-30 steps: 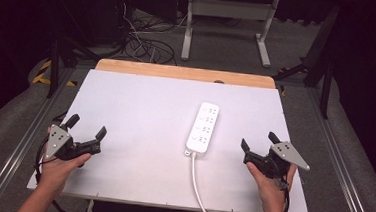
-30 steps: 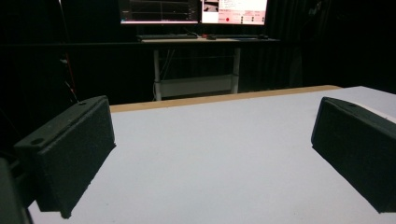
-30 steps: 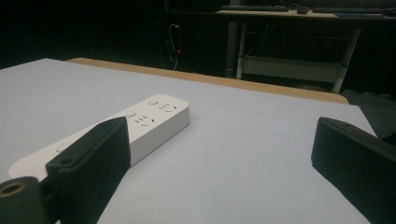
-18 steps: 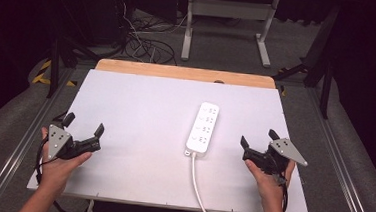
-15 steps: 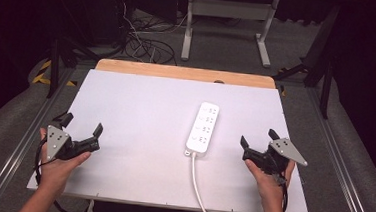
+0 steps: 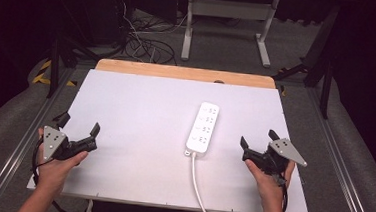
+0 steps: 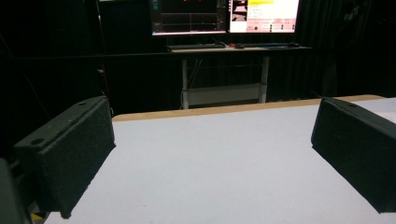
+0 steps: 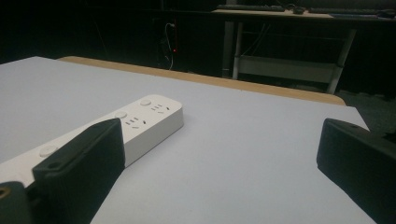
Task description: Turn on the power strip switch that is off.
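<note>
In the high view, a white power strip [image 6: 202, 127] lies flat on the pale grey surface [image 6: 140, 112], right of its middle, its long axis running from the near side toward the far side. Its white cord [image 6: 198, 187] leaves the near end and runs off over the near edge of the surface. The left gripper [image 6: 78, 128] sits well to the left of the power strip, close to the left edge of the surface, held by the person's left hand [image 6: 53, 169]; its jaws are spread apart with nothing between them. The right gripper [image 6: 259, 140] is just to the right of the power strip's near end, not touching it, held by the right hand [image 6: 268, 182], and its jaws are likewise spread wide and empty. A strip of bare wood [image 6: 183, 73] runs along the far edge of the surface, beyond the power strip, and a tangle of cables [image 6: 142, 45] lies on the floor past that.

In the left gripper view, the two black jaws stand far apart at either side, with bare surface [image 7: 219, 158] between them. Beyond the wooden far edge stands a desk [image 7: 233, 49] carrying lit monitors [image 7: 224, 14].

In the right gripper view, the jaws are again wide apart and grip nothing. The power strip [image 8: 140, 123] lies on the surface just behind and beside the left-hand jaw, which hides part of it; its sockets and round buttons face up. The open surface [image 8: 243, 149] fills the gap between the jaws, and the leg frame of a desk [image 8: 289, 65] stands in the dark beyond the far edge.
</note>
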A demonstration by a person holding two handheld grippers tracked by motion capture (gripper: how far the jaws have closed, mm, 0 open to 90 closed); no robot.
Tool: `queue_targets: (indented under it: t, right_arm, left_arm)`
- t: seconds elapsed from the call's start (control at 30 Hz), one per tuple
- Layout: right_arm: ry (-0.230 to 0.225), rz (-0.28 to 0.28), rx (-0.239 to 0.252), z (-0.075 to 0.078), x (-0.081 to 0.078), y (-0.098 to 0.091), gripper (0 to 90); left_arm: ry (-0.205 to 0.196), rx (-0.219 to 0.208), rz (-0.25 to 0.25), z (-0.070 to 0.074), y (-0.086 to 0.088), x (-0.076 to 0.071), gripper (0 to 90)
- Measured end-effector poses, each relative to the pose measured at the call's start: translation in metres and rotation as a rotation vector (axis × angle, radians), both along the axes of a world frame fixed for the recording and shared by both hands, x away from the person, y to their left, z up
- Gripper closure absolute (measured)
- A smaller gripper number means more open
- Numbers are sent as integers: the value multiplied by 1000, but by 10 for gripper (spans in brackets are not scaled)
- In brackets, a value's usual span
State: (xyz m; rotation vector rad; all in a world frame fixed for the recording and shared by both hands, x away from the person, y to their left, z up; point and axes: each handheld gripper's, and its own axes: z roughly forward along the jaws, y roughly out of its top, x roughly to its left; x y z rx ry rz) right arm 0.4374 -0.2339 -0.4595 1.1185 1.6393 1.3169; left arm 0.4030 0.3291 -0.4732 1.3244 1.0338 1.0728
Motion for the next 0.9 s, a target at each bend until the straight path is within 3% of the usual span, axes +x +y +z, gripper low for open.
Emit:
queue_targets:
  t: [0.6, 0.9]
  right_arm:
    - [-5, -11, 0, 1, -2, -2, 28]
    - [-71, -8, -5, 7, -9, -6, 205]
  left_arm:
    - [-3, 9, -13, 0, -2, 0, 0]
    - [-3, 10, -16, 0, -2, 0, 0]
